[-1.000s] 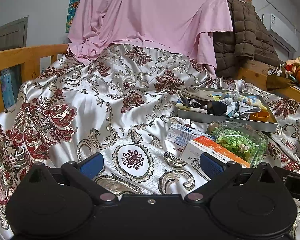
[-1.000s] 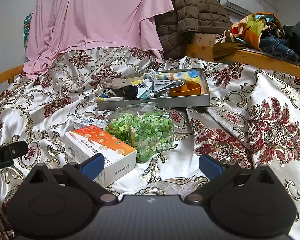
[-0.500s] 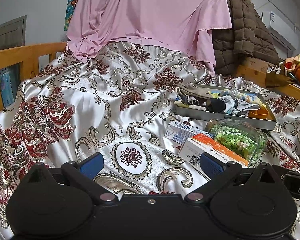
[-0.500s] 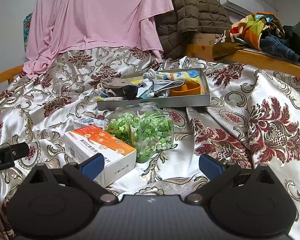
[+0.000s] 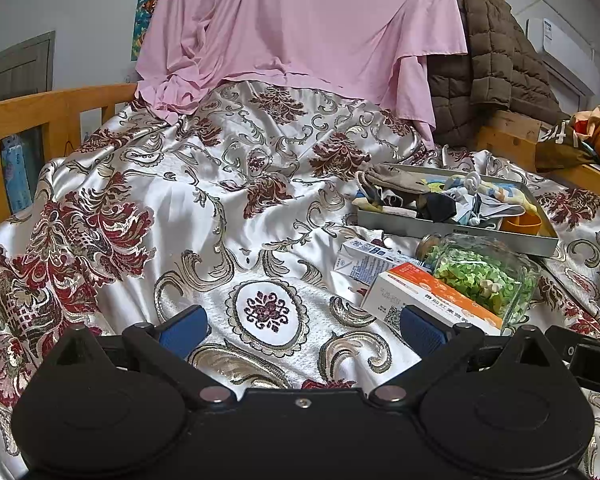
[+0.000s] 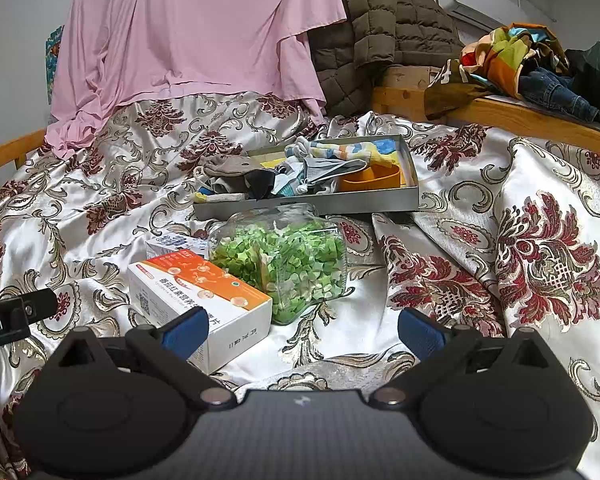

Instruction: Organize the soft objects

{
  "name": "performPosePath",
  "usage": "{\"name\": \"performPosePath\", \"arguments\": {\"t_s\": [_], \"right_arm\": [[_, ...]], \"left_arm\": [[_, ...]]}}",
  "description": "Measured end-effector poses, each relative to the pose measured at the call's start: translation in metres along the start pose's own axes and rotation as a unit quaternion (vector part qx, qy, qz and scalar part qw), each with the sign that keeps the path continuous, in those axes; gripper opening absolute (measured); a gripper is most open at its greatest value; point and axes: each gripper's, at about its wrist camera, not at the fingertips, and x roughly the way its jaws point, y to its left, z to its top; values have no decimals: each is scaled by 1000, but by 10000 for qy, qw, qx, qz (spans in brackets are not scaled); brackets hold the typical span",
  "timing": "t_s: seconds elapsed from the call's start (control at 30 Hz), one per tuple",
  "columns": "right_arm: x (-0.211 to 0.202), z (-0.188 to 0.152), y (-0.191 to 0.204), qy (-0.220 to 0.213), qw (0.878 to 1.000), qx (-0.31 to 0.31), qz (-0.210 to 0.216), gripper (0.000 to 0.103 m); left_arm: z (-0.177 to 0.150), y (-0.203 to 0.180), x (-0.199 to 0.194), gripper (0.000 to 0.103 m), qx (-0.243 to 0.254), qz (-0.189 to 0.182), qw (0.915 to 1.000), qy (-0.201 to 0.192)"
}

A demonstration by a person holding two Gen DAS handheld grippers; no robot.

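Observation:
A grey tray (image 6: 340, 202) (image 5: 452, 232) lies on the satin bedspread, piled with soft items: a grey-brown glove (image 6: 236, 166) (image 5: 396, 181), striped socks (image 6: 340, 150) and an orange bowl (image 6: 374, 178). In front of the tray lie a clear jar of green bits (image 6: 288, 262) (image 5: 484, 276), an orange-white box (image 6: 196, 292) (image 5: 428, 300) and a small blue-white carton (image 5: 364, 260). My left gripper (image 5: 302, 330) is open and empty over bare bedspread, left of the boxes. My right gripper (image 6: 302, 330) is open and empty, just short of the box and jar.
A pink sheet (image 6: 188, 40) and a brown quilted jacket (image 6: 380, 28) hang at the back. Wooden bed rails (image 5: 40, 112) (image 6: 500, 116) run along both sides. Colourful clothes (image 6: 516, 60) are heaped on the right rail.
The left gripper's view has shifted slightly, so the tray and boxes sit a bit lower and nearer the right edge. The right gripper has stayed still. Both remain open.

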Motion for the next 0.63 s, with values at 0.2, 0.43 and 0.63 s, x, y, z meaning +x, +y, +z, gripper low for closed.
{"name": "performPosePath", "arguments": {"t_s": [0.2,0.43,0.63], "right_arm": [[0,0,0,1,10000,-2,0,103],[0,0,0,5,10000,7,-5,103],[2,-3,-1,11,10000,10,-9,103]], "left_arm": [[0,-1,0,102,15,23,10000,0],[0,-1,0,102,25,30,10000,-4],[0,-1,0,102,58,27,10000,4]]}}
